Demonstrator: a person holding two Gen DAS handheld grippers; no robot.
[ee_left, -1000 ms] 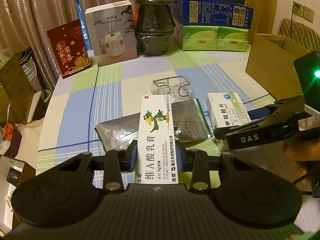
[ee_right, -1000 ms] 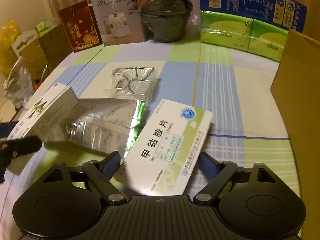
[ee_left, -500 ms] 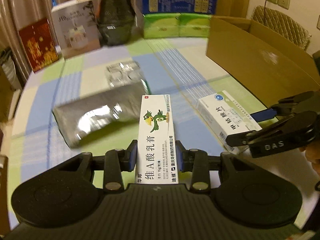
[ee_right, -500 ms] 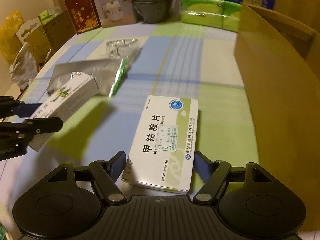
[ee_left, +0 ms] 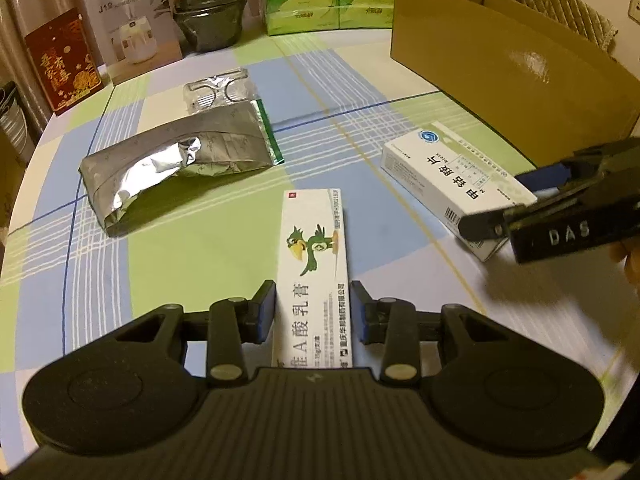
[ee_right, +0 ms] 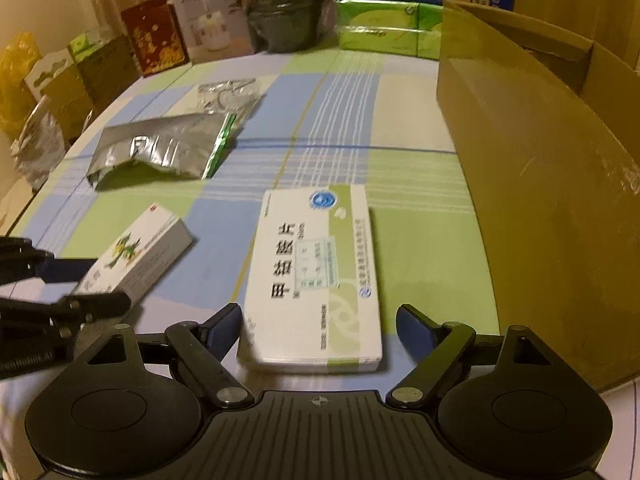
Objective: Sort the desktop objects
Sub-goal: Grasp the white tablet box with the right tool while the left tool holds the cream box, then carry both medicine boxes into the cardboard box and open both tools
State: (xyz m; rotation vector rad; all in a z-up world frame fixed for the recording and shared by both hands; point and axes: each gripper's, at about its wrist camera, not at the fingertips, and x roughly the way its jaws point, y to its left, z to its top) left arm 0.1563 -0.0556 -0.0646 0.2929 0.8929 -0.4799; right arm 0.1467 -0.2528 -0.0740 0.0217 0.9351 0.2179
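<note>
Looking along the left gripper (ee_left: 313, 306), the left wrist view shows its jaws closed on the sides of a long white carton with a green bird (ee_left: 313, 264), which points straight ahead over the checked worktop (ee_left: 168, 264). This view alone shows the right gripper (ee_left: 520, 204) from the side, at the right edge, with the near end of the flat white tablet box (ee_left: 448, 176) reaching in between its dark fingers. Farther off lie a silver foil pouch (ee_left: 176, 164) and a clear plastic packet (ee_left: 218, 92) just behind it, with a brown cardboard box (ee_left: 516, 68) well to the right. In the right wrist view, the right gripper (ee_right: 318, 322) has its jaws opening, and the flat white tablet box (ee_right: 316, 276) lies flat on the worktop (ee_right: 420, 216) between them; the right pad stands clear of it, the left pad is just beside its near corner. Only here does the cardboard box (ee_right: 540, 184) show as a tall wall close on the right, and the left gripper (ee_right: 84, 284) appears at the left edge, pinching the bird carton (ee_right: 136, 256). The foil pouch (ee_right: 160, 152) is blurred.
</note>
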